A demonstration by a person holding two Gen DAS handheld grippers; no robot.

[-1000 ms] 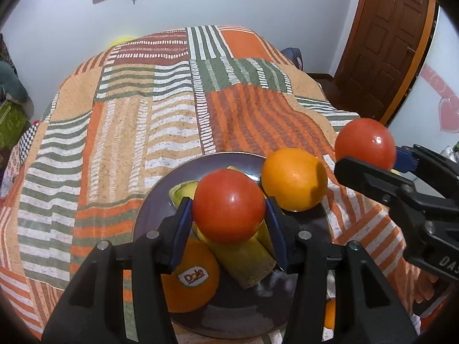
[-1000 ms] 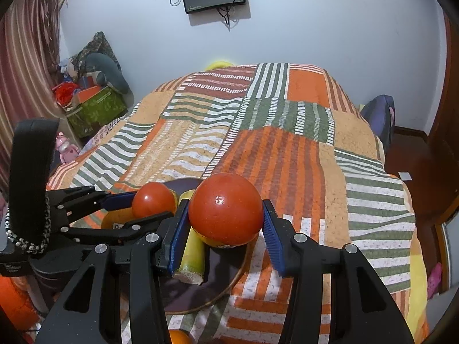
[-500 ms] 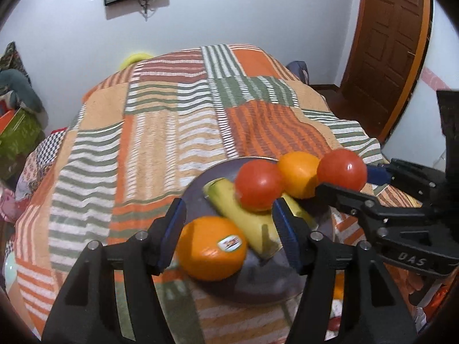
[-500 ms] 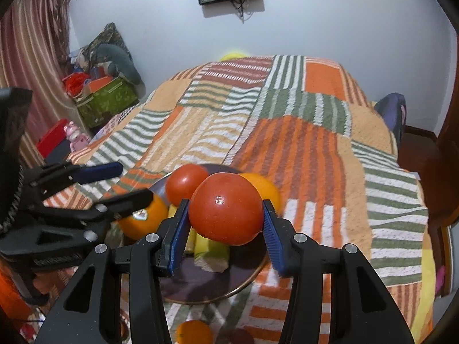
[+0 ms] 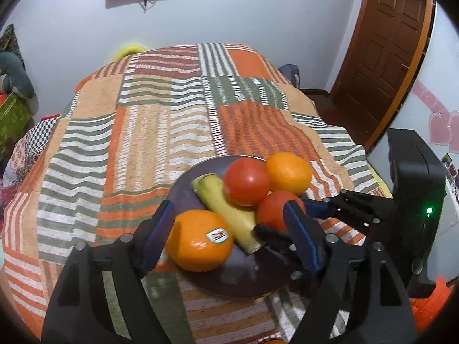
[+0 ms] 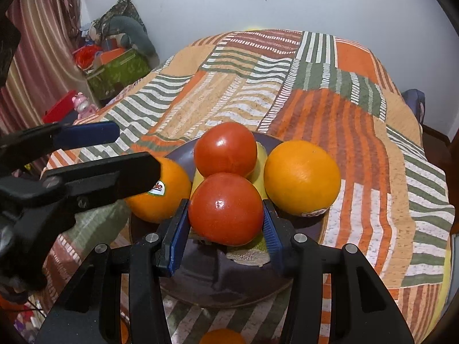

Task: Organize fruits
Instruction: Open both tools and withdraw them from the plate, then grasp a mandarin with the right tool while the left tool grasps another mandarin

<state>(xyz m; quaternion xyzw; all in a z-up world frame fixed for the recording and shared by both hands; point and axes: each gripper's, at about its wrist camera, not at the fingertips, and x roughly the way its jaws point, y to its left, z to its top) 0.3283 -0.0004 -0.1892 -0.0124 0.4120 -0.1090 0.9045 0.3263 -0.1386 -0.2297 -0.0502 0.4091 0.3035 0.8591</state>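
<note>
A dark plate (image 6: 243, 289) on the bed holds a banana (image 5: 226, 212), a stickered orange (image 5: 199, 240), a second orange (image 6: 301, 177) and a red tomato (image 6: 225, 149). My left gripper (image 5: 229, 238) hangs over the plate's near side. Its jaws are opening, and the stickered orange lies between them untouched. My right gripper (image 6: 226, 218) is shut on a second tomato (image 6: 226, 207), low over the plate against the other fruit. In the left wrist view that held tomato (image 5: 272, 210) shows beside the banana. From the right wrist view, the left gripper (image 6: 137, 149) reaches in from the left.
The plate sits on a striped patchwork bedspread (image 5: 143, 132). Another orange (image 6: 221, 336) lies on the cover in front of the plate. A brown door (image 5: 384, 57) is at the right, and boxes and toys (image 6: 114, 66) are piled left of the bed.
The left gripper let its tomato go onto the plate, drew back and widened. The right gripper carried its tomato down and in, close against the fruit on the plate.
</note>
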